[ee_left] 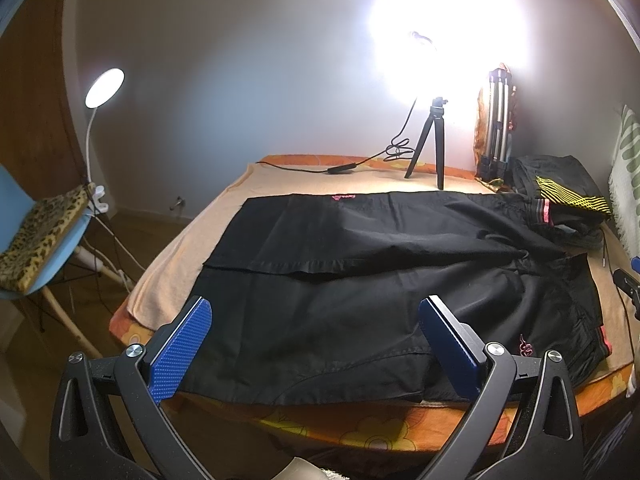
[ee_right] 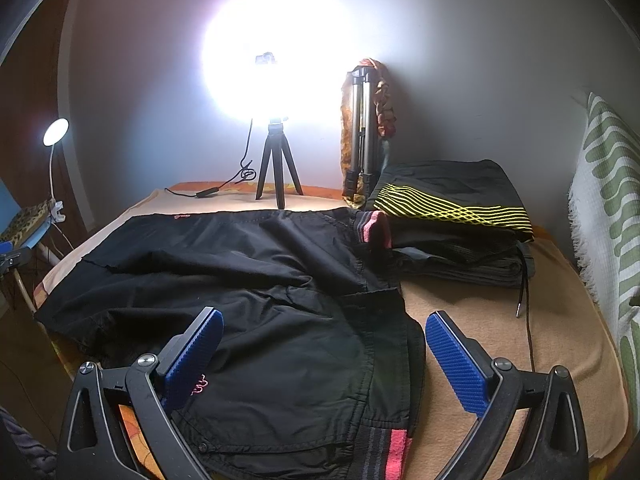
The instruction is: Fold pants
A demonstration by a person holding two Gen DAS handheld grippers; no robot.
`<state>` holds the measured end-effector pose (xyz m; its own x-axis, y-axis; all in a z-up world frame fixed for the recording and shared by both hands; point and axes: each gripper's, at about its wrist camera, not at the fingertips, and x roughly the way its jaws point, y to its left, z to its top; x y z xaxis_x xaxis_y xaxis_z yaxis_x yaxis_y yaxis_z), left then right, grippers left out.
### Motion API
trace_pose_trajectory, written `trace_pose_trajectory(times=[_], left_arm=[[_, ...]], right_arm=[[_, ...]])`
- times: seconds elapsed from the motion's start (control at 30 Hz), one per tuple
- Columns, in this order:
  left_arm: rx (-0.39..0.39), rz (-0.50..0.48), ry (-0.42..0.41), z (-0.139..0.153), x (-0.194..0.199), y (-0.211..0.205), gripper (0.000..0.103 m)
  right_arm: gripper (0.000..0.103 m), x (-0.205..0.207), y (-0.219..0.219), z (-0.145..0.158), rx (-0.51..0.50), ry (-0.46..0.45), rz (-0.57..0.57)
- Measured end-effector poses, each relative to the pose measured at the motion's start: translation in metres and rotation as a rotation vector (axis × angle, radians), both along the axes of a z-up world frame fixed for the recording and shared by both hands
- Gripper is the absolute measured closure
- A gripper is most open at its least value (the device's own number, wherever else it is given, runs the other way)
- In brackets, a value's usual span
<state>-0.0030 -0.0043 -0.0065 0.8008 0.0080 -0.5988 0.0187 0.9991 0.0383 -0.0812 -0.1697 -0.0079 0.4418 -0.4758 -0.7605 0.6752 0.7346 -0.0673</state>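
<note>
I hold both grippers, left (ee_left: 315, 312) and right (ee_right: 324, 324), open above the pants (ee_left: 360, 292), ready to pinch their near edge.

Bedroom clutter around the bed

A bright lamp on a small black tripod (ee_right: 277, 168) stands at the far edge of the peach blanket (ee_right: 500, 320); a folded silver tripod (ee_right: 362, 128) leans on the wall beside stacked dark clothes (ee_right: 452, 216). A clip-on lamp (ee_left: 105, 87) is clamped by the blue chair (ee_left: 60, 244) with its leopard-print cushion (ee_left: 44, 228).
</note>
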Motion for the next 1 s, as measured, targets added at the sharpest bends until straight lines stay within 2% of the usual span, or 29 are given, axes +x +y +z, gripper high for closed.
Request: trace_pose_trajectory(times=[0.5,0.63,0.83,1.0], left_arm=[[0.006,0.014,0.018,0.0,0.005,0.005,0.0],[-0.027,0.037,0.052,-0.005,0.01,0.018,0.0],[-0.05,0.064,0.053,-0.009,0.01,0.034,0.0],[-0.025,0.061,0.057,-0.016,0.011,0.038,0.0]], right_arm=[[0.001,0.004,0.005,0.0,-0.003,0.009,0.02],[0.001,0.006,0.008,-0.002,-0.001,0.015,0.039],[0.001,0.013,0.021,-0.007,0.015,0.029,0.128],[0.001,0.023,0.043,-0.017,0.021,0.048,0.231]])
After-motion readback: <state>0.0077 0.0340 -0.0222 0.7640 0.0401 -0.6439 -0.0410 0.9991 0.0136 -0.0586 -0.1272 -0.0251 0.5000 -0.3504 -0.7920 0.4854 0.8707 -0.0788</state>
